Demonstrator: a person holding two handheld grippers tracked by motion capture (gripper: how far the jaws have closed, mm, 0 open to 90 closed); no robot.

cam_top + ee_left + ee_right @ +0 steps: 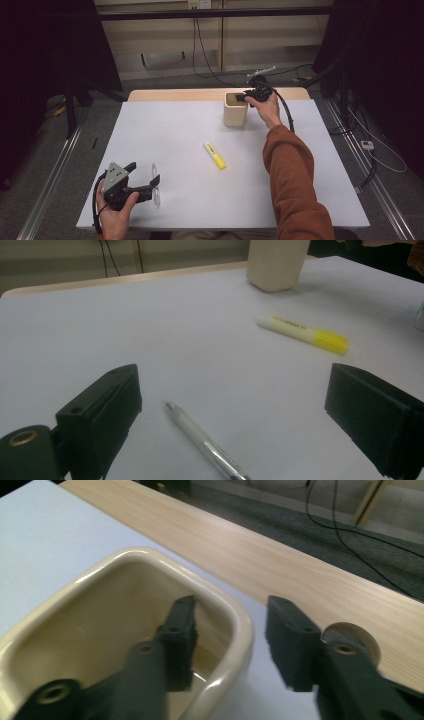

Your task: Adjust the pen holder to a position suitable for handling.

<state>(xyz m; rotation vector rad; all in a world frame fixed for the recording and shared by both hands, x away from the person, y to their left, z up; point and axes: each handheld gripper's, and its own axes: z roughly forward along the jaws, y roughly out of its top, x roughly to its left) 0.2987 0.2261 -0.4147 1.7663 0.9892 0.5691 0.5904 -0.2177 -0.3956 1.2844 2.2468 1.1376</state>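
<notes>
1. The left tongs [145,181] rest low on the bench [165,135], jaws spread wide, a clear pen [207,445] lying between them, untouched.
2. A yellow marker [215,154] lies beyond and to the right of them.
3. The right tongs [230,640] straddle the cup [235,630] wall, one jaw inside, one outside; no pad visibly presses on it.

Cream sq. cup [235,111] upright at table's far edge, right gripper's [240,98] fingers straddling its rim, one inside.
</notes>
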